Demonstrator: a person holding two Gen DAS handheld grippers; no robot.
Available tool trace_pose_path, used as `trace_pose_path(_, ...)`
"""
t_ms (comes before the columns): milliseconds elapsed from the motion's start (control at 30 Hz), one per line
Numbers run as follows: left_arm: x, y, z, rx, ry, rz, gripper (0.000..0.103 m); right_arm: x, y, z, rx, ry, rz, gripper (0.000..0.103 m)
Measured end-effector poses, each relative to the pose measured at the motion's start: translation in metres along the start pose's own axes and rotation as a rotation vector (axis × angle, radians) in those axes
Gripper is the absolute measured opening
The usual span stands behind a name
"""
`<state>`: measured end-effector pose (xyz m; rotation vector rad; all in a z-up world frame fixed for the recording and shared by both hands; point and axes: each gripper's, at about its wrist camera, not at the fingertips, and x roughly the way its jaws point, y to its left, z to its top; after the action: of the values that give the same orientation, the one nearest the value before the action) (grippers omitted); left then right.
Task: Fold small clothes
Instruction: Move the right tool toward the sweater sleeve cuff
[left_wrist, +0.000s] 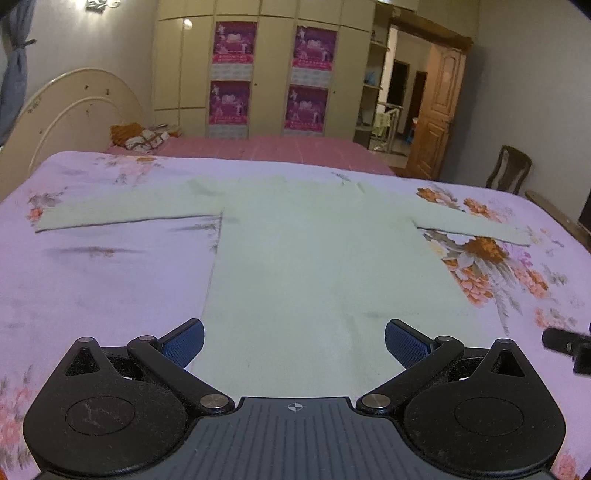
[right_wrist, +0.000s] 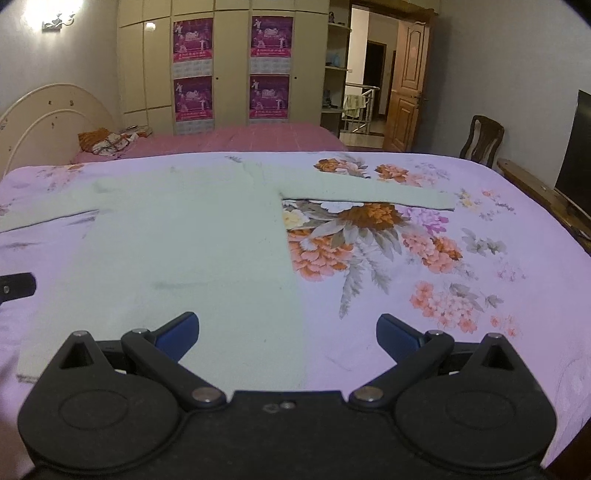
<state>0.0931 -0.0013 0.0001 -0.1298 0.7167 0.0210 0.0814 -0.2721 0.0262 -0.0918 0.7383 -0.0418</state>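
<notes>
Lying flat and unfolded on the bedspread (left_wrist: 110, 280), the sweater (left_wrist: 314, 258) awaits folding; left gripper (left_wrist: 294, 341) and right gripper (right_wrist: 288, 334) hover open-jawed, empty

A shirt (left_wrist: 314, 258) lies flat on the bed (left_wrist: 92, 280). Its sleeves point to 9 and 3 o'clock. At 12 o'clock, behind it, stands a wardrobe (left_wrist: 266, 66). A chair (right_wrist: 482, 140) sits at 2 o'clock.

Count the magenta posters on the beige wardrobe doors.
4. On the beige wardrobe, the magenta posters form a two-by-two grid: upper left, upper right, lower left, lower right. Nothing appears to hide more.
</notes>
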Motion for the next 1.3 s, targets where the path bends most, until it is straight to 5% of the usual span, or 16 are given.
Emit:
trace_pose_path(367, 0.058, -0.013, 0.038, 0.013, -0.022, 0.007, 0.103, 0.044, -0.030, 0.035, 0.023, -0.010, -0.024, 0.102)
trace_pose_path(733, 0.140, -0.026, 0.085, 0.033, -0.052, 0.108, 0.103, 0.119, -0.087, 0.084, 0.070, -0.081, -0.102, 0.100)
trace_pose_path(1300, 0.249, -0.035, 0.139, 0.039, -0.100, 0.253, 0.103, 0.260, -0.222, 0.137, 0.267, -0.153, -0.260, 0.098)
